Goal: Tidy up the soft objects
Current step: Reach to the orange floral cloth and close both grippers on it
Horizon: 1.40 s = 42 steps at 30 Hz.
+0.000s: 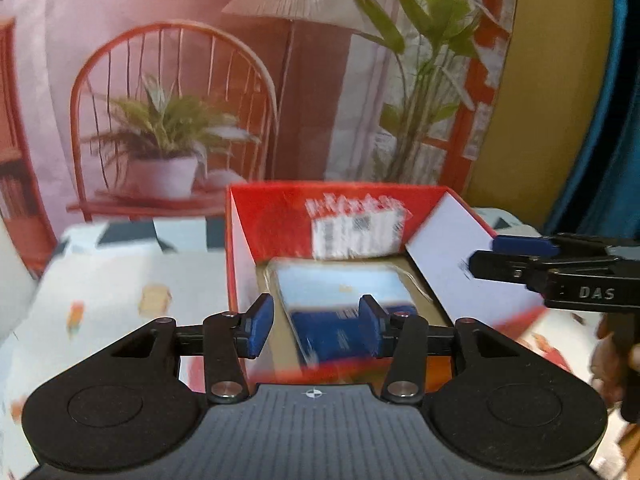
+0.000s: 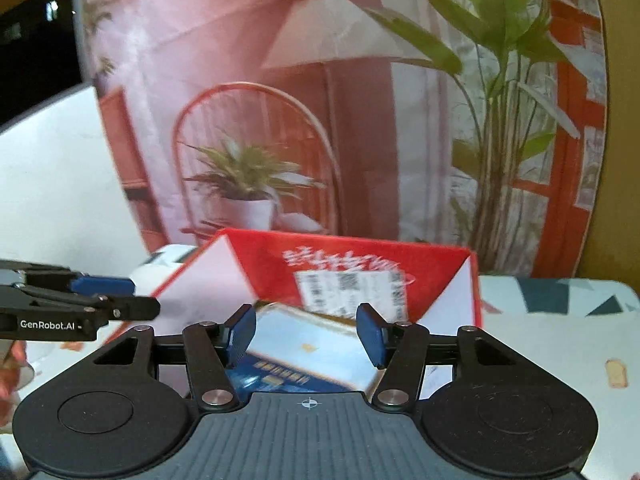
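A soft pack, light blue above and dark blue below [image 1: 340, 300], lies flat inside an open red cardboard box [image 1: 280, 216]. My left gripper [image 1: 316, 326] is open and empty, just above the box's near edge, its pads either side of the pack's dark end. The right gripper [image 1: 516, 256] comes in from the right over the box's white flap. In the right wrist view the same pack [image 2: 308, 348] lies in the red box [image 2: 400, 256] and my right gripper [image 2: 306, 334] is open and empty above it. The left gripper [image 2: 112, 296] shows at the left. Both views are blurred.
The box stands on a white cloth with small coloured prints [image 1: 120, 280]. A printed backdrop of a chair, potted plant and lamp [image 1: 180, 120] hangs close behind it. A white object [image 2: 52, 184] is at the left and a blue curtain [image 1: 624, 120] at the far right.
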Each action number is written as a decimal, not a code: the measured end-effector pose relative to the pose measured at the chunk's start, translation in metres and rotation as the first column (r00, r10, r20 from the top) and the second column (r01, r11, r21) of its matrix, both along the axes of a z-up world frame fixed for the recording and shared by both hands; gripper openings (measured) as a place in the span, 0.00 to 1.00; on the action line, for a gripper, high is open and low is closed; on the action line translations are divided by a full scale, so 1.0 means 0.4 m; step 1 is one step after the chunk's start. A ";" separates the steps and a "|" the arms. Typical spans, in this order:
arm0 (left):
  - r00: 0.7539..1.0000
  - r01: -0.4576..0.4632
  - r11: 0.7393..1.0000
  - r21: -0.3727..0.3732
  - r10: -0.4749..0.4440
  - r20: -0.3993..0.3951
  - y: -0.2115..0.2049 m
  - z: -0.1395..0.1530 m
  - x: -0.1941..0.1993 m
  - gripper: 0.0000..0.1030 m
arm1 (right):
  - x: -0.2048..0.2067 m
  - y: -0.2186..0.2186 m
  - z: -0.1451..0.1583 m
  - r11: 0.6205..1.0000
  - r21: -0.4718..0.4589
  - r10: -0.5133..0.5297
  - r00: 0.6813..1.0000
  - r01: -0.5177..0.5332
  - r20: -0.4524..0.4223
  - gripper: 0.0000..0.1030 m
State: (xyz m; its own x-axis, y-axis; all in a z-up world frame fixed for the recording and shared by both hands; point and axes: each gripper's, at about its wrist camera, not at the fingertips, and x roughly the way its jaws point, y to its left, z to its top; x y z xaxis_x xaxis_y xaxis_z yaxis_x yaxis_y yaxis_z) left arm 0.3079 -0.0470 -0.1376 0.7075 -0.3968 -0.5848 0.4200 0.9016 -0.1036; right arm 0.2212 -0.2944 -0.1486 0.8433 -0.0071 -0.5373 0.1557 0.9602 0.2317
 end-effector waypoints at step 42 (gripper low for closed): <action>0.987 -0.051 0.992 -0.117 0.032 -0.159 -0.007 -0.132 -0.200 0.61 | -0.268 0.162 -0.166 0.995 -0.047 0.088 0.996 -0.089 -0.020 0.51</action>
State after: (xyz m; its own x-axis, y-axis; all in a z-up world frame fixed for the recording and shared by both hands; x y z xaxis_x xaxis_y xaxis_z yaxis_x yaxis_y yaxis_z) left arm 0.2280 -0.0496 -0.1903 0.6284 -0.4429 -0.6395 0.3523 0.8950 -0.2736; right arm 0.1139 -0.2297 -0.2152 0.8321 0.0416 -0.5530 0.0731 0.9803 0.1837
